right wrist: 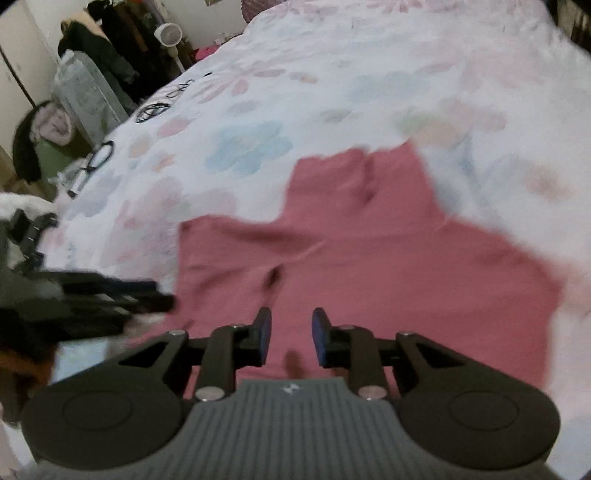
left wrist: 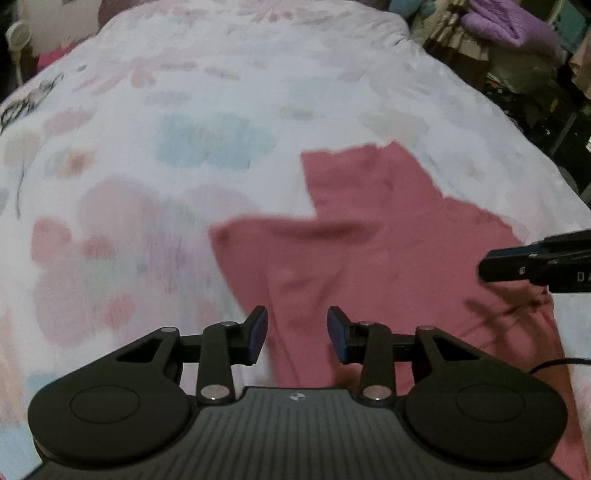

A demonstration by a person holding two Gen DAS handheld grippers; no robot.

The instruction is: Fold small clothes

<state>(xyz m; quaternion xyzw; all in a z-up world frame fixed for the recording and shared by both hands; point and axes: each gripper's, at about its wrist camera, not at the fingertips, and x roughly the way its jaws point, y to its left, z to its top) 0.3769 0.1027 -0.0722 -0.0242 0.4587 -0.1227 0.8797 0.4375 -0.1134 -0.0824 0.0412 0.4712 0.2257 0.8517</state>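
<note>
Nearest the left wrist camera, the left claw (left wrist: pixel 297 334) hangs with its blue-padded jaws apart and nothing between them, above the near left part of the pink garment (left wrist: pixel 388 266); the right claw (right wrist: pixel 291 338) likewise stands released, its jaws parted over the garment's near middle with no cloth pinched. The garment lies spread, a little rumpled, on the bed's floral duvet (right wrist: pixel 332 92). Farther off, beyond the bed's left edge, stand a white fan (right wrist: pixel 169 35) and dark hanging coats (right wrist: pixel 110 44).
</note>
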